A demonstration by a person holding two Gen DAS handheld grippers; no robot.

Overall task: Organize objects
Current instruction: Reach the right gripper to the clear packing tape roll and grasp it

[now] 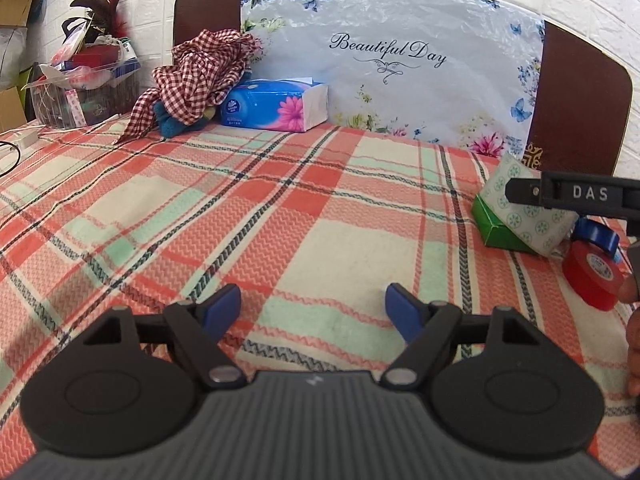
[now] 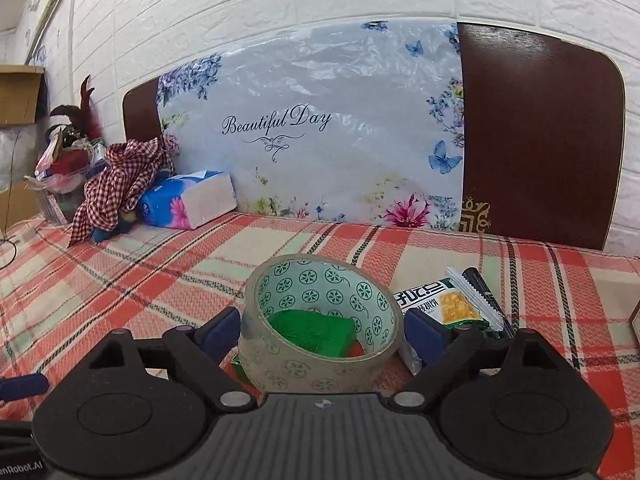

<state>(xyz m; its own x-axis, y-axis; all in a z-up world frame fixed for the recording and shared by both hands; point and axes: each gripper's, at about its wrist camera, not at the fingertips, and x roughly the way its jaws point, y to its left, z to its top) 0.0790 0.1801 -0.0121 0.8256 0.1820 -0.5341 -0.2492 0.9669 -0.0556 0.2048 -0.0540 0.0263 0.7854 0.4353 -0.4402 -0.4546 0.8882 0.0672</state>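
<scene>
My right hand-held gripper (image 2: 320,330) brackets the clear tape roll (image 2: 320,320), grip uncertain; only here snack packet (image 2: 448,304) shows. Left hand-held gripper (image 1: 313,308) wide, empty; only it shows red tape (image 1: 594,276).

The floral sheet (image 1: 400,80) propped against the headboard says "Beautiful Day" in curly script, easy to read in both views. There's "DAS" in pale letters on the black right gripper (image 1: 591,193) poking into the left view, and "enRobot.AI", cut off at the edge, on the black part (image 2: 18,467) in the right view's bottom corner. The snack packet (image 2: 446,304) has Chinese print and the blue tissue pack (image 1: 276,106) a small logo, both too small for me to read.
</scene>
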